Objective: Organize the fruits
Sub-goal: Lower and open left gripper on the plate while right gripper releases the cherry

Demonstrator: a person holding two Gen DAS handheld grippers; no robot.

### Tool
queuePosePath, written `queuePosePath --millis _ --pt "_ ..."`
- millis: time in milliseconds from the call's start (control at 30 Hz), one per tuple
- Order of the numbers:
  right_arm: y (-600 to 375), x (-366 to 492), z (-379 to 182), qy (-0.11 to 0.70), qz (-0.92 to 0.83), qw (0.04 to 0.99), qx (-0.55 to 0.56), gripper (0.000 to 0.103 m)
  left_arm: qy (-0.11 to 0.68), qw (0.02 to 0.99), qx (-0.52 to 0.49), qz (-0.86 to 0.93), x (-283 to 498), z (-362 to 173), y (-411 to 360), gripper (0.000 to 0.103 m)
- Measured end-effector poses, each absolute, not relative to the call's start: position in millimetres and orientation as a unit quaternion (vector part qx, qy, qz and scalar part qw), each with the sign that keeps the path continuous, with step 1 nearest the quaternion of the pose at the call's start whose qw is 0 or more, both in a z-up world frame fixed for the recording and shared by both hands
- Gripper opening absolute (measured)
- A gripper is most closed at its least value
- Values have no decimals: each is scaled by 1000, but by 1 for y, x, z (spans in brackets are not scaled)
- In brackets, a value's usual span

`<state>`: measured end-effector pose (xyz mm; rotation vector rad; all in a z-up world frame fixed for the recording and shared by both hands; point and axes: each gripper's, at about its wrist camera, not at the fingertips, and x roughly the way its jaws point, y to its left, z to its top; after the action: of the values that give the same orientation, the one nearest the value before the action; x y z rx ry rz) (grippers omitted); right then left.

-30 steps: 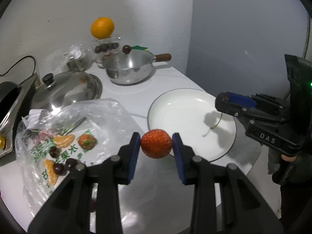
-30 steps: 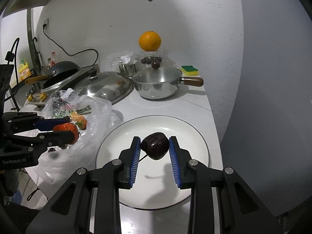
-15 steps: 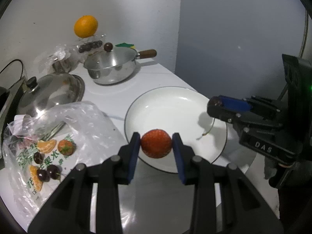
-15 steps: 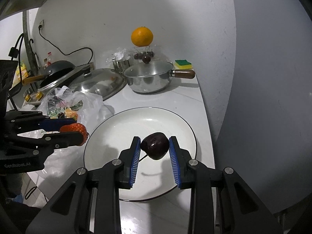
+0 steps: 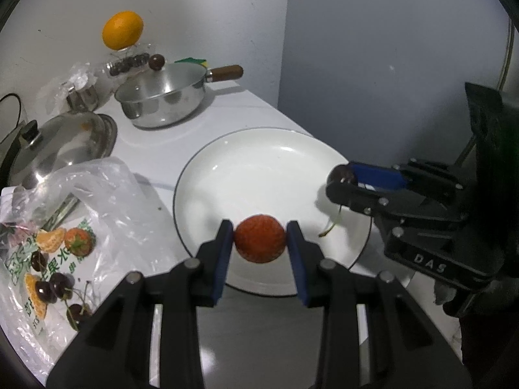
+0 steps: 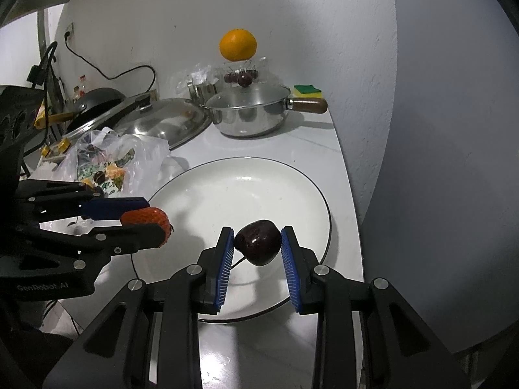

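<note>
While over plate (image 5: 259, 162) | R gripper (image 5: 340, 183) "DAS" | L gripper (image 6: 159, 223) "GenRobot.AI"

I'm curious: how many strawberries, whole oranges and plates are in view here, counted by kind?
Red strawberries: 2, the other inside the clear plastic bag
Round whole orange: 1
White round plate: 1
Total: 4

We see a round red dimpled strawberry (image 5: 260, 243) and a glossy dark-red stemmed cherry (image 6: 258, 242), each clamped between blue pads above the near side of the empty white round plate (image 5: 259, 168).
</note>
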<state>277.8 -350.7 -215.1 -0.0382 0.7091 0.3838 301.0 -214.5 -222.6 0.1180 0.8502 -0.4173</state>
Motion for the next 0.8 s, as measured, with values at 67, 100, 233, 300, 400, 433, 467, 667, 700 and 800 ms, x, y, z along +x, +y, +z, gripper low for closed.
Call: queuePosePath --millis 67,100,233,300,400,433,467,667,700,800 --pt "-350 279 -218 350 188 917 -20 32 412 886 57 -203 302 -225 -216 35" --pt "-349 280 -219 352 189 917 -22 32 414 886 56 -204 302 -226 -217 35" --pt "-346 280 -221 355 188 915 -27 32 419 882 54 -207 303 -229 -218 35" --pt "-346 281 -222 358 188 914 -28 32 421 881 53 -209 304 -230 -218 35" --pt "-345 281 -224 363 186 913 -28 32 424 879 52 -211 304 -231 -219 35" --pt "-344 282 -224 364 185 913 -28 32 426 878 50 -212 305 -232 -219 36" --pt "-344 282 -225 364 185 912 -28 32 428 877 49 -212 305 -232 -219 36" --pt "-341 283 -226 371 183 910 -29 32 424 879 45 -215 304 -230 -218 36" --pt "-340 283 -226 371 183 910 -30 32 424 879 45 -214 304 -229 -217 36" --pt "-339 283 -224 372 184 909 -33 32 422 880 45 -213 303 -228 -216 37"
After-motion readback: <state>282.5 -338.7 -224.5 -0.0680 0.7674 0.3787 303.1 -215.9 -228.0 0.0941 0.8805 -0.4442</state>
